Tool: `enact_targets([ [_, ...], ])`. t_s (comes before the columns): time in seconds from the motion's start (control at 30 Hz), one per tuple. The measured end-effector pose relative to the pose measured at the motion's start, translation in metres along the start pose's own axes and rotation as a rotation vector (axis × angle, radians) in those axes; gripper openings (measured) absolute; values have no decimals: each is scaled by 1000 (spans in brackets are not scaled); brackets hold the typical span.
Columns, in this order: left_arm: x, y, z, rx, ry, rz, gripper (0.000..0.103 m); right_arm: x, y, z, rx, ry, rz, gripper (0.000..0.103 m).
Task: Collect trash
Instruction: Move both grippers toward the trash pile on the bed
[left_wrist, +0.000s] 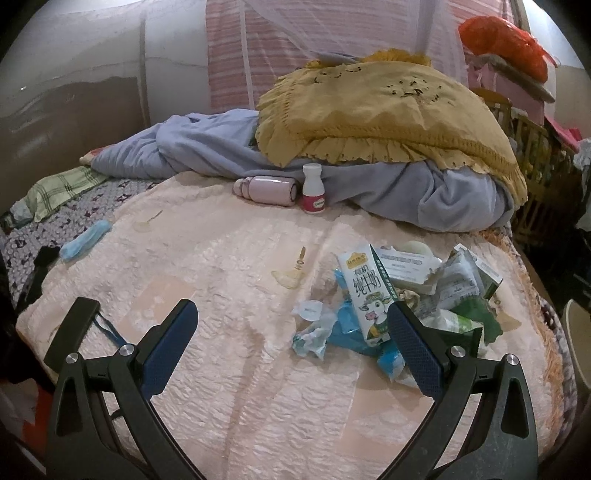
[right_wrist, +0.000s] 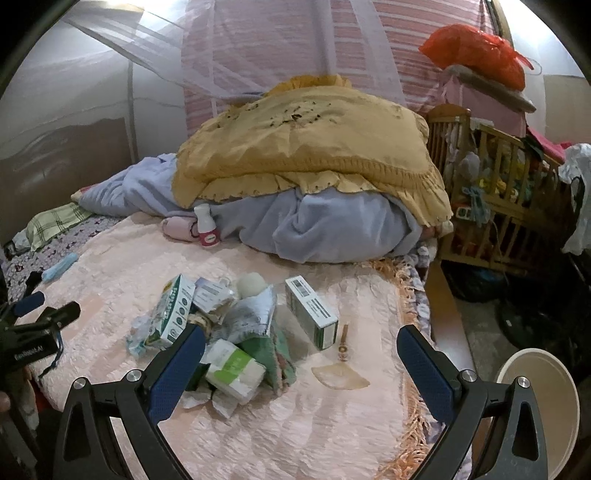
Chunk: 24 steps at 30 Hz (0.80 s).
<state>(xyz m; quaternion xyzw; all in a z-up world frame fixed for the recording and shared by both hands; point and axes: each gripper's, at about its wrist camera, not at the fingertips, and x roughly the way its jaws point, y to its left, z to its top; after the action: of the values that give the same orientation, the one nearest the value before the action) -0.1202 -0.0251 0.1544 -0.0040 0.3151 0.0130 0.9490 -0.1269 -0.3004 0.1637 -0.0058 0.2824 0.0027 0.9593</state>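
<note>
The trash sits in one loose heap on the pink bedspread (left_wrist: 229, 369), towards the right edge of the bed, and both grippers hang just short of it with nothing in them. The left gripper (left_wrist: 291, 325) has its fingers spread wide; the heap lies ahead and to its right, so that the milk carton (left_wrist: 367, 295) stands just inside the right-hand finger, its long axis running away from the camera. The right gripper (right_wrist: 301, 350) is likewise spread wide and looks the better placed: the heap lies ahead and slightly to its left, the white-and-green pack (right_wrist: 236, 369) right beside its left finger, while the grey box (right_wrist: 312, 314) lies almost centred between the two fingers, its long axis slanting from far-left to near-right. I would judge that box the easiest first pick for the right gripper, provided the fingers close across its short side. A round bin (right_wrist: 543, 402) shows off the bed at the right, nearer the right gripper. A blue mask (left_wrist: 85, 240) lies well apart at far left, nearer the left gripper.
</note>
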Motion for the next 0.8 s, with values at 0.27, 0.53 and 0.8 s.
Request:
enact_targets([
  [0.27,9,8,-1,-7,30,-20,102,10,-4,-11,-20,53,23,99],
  [0.53,17,6,2,-7,48,-28,102,23,2,-18,-37,91,59,93],
  [0.8,34,-3,8,-4,83,-42,102,40,-11,-12,-12,127,59,93],
])
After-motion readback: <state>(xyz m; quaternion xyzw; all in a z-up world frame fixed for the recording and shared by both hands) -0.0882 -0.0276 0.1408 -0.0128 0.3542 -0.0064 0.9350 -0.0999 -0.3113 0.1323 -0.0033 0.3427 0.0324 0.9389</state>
